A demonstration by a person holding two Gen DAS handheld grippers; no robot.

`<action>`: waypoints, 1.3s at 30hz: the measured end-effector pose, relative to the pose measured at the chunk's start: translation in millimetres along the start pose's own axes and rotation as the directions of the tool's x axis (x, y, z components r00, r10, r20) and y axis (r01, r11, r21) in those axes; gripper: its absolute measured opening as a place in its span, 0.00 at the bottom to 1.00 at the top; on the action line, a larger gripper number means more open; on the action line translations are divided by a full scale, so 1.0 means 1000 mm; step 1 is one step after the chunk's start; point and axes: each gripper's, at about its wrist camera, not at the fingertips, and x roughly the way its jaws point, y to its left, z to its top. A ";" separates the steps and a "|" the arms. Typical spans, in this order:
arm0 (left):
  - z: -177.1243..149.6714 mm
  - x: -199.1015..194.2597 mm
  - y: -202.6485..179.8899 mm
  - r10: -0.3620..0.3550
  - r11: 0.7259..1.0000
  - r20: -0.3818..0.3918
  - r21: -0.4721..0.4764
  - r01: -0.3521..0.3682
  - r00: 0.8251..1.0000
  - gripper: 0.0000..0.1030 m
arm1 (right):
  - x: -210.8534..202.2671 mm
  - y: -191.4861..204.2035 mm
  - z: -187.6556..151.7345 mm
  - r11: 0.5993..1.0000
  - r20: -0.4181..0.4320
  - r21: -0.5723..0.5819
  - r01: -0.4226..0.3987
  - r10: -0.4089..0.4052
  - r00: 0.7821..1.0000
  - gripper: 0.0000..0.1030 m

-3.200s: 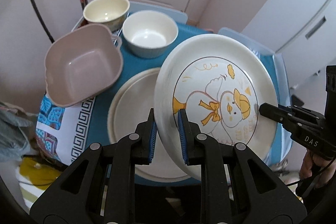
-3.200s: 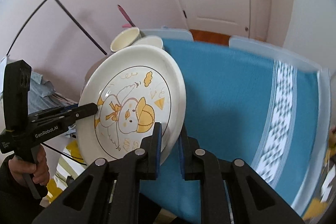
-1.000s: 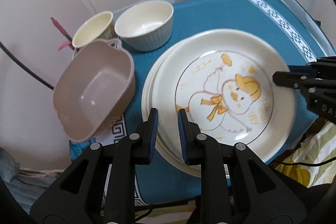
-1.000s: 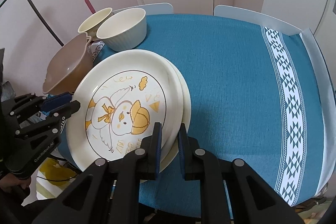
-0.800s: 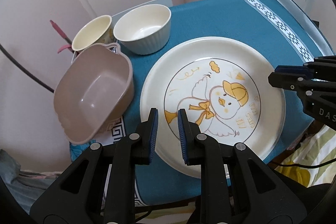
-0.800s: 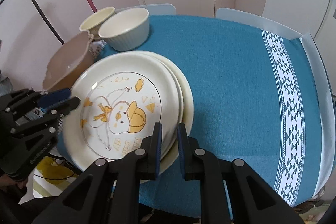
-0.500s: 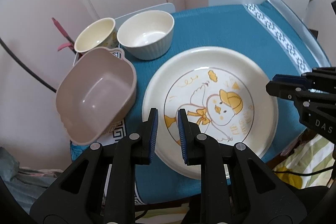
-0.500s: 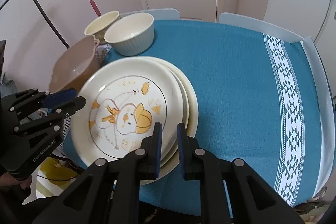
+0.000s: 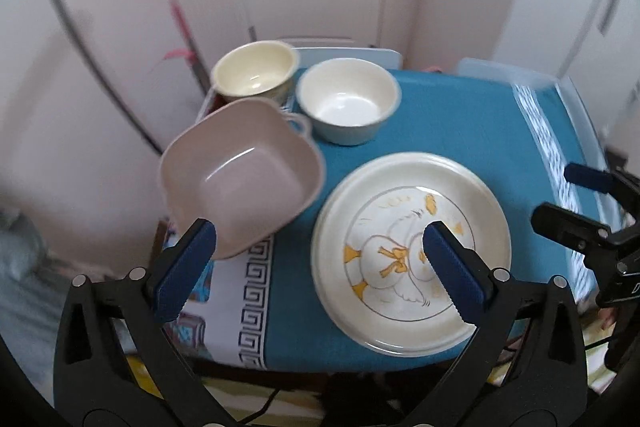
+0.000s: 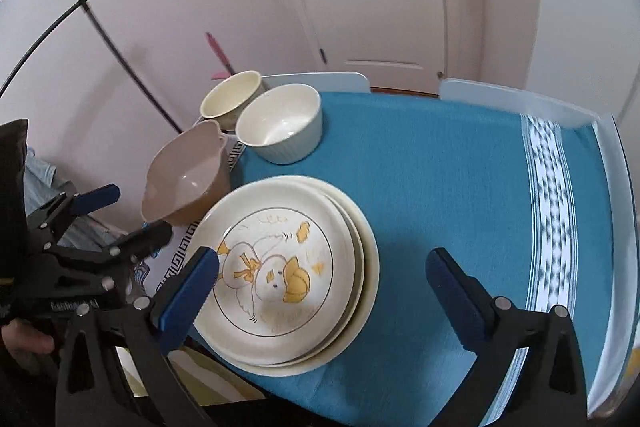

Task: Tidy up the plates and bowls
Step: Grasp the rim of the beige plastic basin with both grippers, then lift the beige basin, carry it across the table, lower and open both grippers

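Both tools, left (image 9: 320, 247) and right (image 10: 320, 273), gape wide, holding nothing. Duck plate (image 10: 276, 267) sits stacked on plain plate (image 10: 370, 267) at counter's (image 10: 460, 167) six o'clock. Three bowls (image 10: 280, 125) at eleven o'clock seem unstacked.

We see the duck plate (image 10: 280, 267) lying flat atop a plain cream plate (image 10: 370, 291), w/ the lower rim peeking out on the right side, just ahead of the right gripper (image 10: 320, 287) & under its spread jaws. Ahead-left: pink square bowl (image 9: 240, 171), tilted. Beyond it, cream bowl (image 9: 254, 75) & white ribbed bowl (image 9: 348, 101), upright, side by side
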 end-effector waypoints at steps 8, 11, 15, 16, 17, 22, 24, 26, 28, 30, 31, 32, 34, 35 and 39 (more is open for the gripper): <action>0.005 -0.018 0.072 0.045 0.950 0.021 -0.309 -0.036 0.999 1.00 | 0.016 0.029 0.059 0.977 -0.087 -0.140 -0.159 0.148 0.985 1.00; 0.006 -0.007 0.100 0.031 0.922 -0.003 -0.385 -0.030 1.000 1.00 | 0.041 0.046 0.078 0.963 -0.144 -0.142 -0.227 0.207 0.968 1.00; 0.001 0.018 0.124 -0.003 0.895 -0.051 -0.446 -0.020 0.999 0.97 | 0.094 0.073 0.092 0.952 -0.240 -0.163 -0.260 0.218 0.946 1.00; 0.000 0.027 0.130 -0.030 0.887 -0.069 -0.461 -0.006 0.997 0.92 | 0.107 0.079 0.093 0.950 -0.267 -0.155 -0.272 0.224 0.937 0.97; -0.001 0.035 0.132 -0.042 0.884 -0.084 -0.467 -0.002 0.996 0.90 | 0.116 0.084 0.092 0.948 -0.284 -0.151 -0.280 0.229 0.931 0.95; -0.004 0.077 0.142 -0.101 0.885 -0.173 -0.465 0.009 0.980 0.67 | 0.169 0.104 0.090 0.945 -0.381 -0.125 -0.302 0.235 0.894 0.67; -0.003 0.088 0.143 -0.116 0.890 -0.190 -0.455 0.017 0.975 0.58 | 0.183 0.109 0.089 0.947 -0.400 -0.126 -0.295 0.224 0.889 0.60; -0.001 0.100 0.144 -0.132 0.897 -0.206 -0.442 0.028 0.970 0.51 | 0.195 0.113 0.087 0.951 -0.411 -0.119 -0.284 0.213 0.886 0.56; 0.001 0.109 0.144 -0.148 0.900 -0.218 -0.435 0.039 0.965 0.41 | 0.206 0.116 0.086 0.956 -0.420 -0.105 -0.273 0.206 0.884 0.48; 0.002 0.117 0.144 -0.163 0.905 -0.231 -0.422 0.052 0.959 0.27 | 0.212 0.118 0.086 0.960 -0.424 -0.107 -0.261 0.193 0.885 0.33; 0.002 0.121 0.144 -0.162 0.909 -0.239 -0.415 0.050 0.957 0.22 | 0.216 0.119 0.085 0.961 -0.428 -0.109 -0.255 0.186 0.885 0.28; 0.003 0.123 0.144 -0.164 0.911 -0.239 -0.408 0.054 0.957 0.18 | 0.218 0.120 0.085 0.962 -0.431 -0.110 -0.249 0.180 0.884 0.26; 0.004 0.126 0.145 -0.157 0.916 -0.240 -0.399 0.050 0.958 0.15 | 0.221 0.123 0.084 0.966 -0.428 -0.131 -0.224 0.149 0.891 0.18; 0.005 0.126 0.146 -0.154 0.918 -0.239 -0.394 0.049 0.959 0.15 | 0.222 0.125 0.083 0.966 -0.426 -0.137 -0.219 0.142 0.893 0.16; 0.008 0.124 0.145 -0.141 0.929 -0.235 -0.366 0.047 0.962 0.14 | 0.224 0.129 0.081 0.968 -0.421 -0.138 -0.209 0.134 0.897 0.15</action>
